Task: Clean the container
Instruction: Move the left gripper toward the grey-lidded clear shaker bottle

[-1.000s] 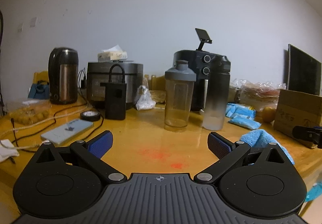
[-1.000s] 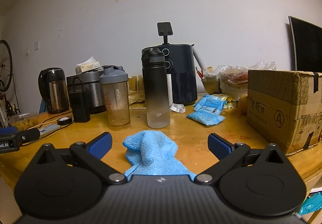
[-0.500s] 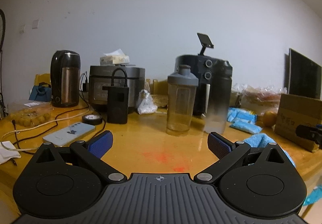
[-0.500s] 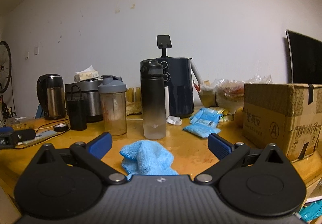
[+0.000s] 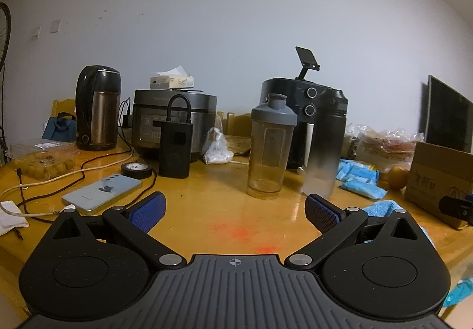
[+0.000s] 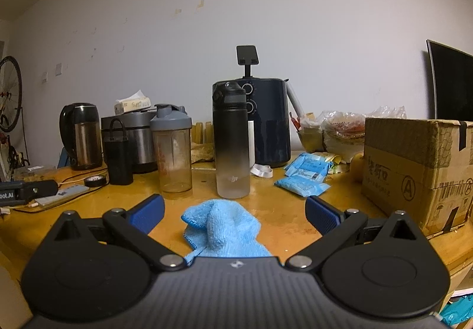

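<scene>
Glossy wood table [image 5: 224,198]; fuzzy cloth [image 6: 224,225]; clear plastic shaker [image 5: 270,163].

I've pulled my left gripper [image 5: 235,207] back toward the table's [image 5: 207,204] near edge and tipped it up, so the shaker bottle [image 5: 270,145] now sits lower in its view. My right gripper [image 6: 235,207] has backed off too, and more of the blue cloth [image 6: 223,228] shows between its fingers.
</scene>
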Motion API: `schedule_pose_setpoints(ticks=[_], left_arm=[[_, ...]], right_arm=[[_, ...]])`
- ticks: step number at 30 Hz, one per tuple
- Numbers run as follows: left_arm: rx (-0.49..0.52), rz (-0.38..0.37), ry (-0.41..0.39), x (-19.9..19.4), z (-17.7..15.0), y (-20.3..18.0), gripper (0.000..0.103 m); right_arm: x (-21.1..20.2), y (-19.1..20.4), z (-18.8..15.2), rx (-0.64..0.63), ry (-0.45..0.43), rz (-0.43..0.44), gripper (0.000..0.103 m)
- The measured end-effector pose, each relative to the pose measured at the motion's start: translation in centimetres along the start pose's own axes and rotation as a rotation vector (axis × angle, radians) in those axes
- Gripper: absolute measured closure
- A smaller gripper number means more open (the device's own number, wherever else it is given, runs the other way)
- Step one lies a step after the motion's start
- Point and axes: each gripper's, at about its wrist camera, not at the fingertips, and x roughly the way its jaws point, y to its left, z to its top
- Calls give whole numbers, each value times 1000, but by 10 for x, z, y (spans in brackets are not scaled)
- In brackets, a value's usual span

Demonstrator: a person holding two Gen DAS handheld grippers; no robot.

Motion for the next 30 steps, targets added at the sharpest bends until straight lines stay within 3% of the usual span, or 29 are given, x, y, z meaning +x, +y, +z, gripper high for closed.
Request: schedule_pose_setpoints(ticks=[30], left_arm=[[67, -49, -35, 33, 18, -11, 0]], right_arm=[[6, -1, -5, -13, 29, 25, 0]])
